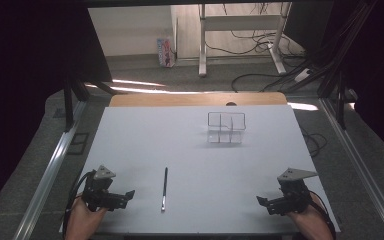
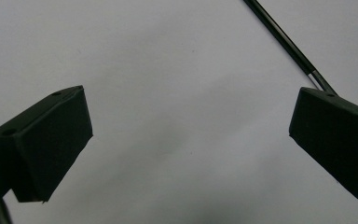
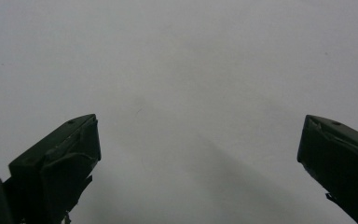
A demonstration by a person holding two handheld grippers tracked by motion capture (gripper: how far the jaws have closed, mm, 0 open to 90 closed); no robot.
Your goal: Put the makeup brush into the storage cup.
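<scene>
A black pen [image 1: 164,188] with a silver tip lies lengthwise on the white table top [image 1: 180,150], near the front and left of centre. My left gripper [image 1: 128,196] rests near the front left corner, open, its jaws pointing right toward the pen and a short way from it. In the left gripper view the pen [image 2: 284,42] crosses the upper right, beyond my wide-apart jaws. My right gripper [image 1: 261,202] sits near the front right corner, open and empty, jaws pointing left. A clear divided box [image 1: 226,127] stands at the back, right of centre.
A wooden board [image 1: 195,98] edges the table's far side. Metal rails [image 1: 350,150] run along both sides of the table. Beyond are a desk frame [image 1: 240,35], floor cables and a small carton [image 1: 165,52] on the carpet.
</scene>
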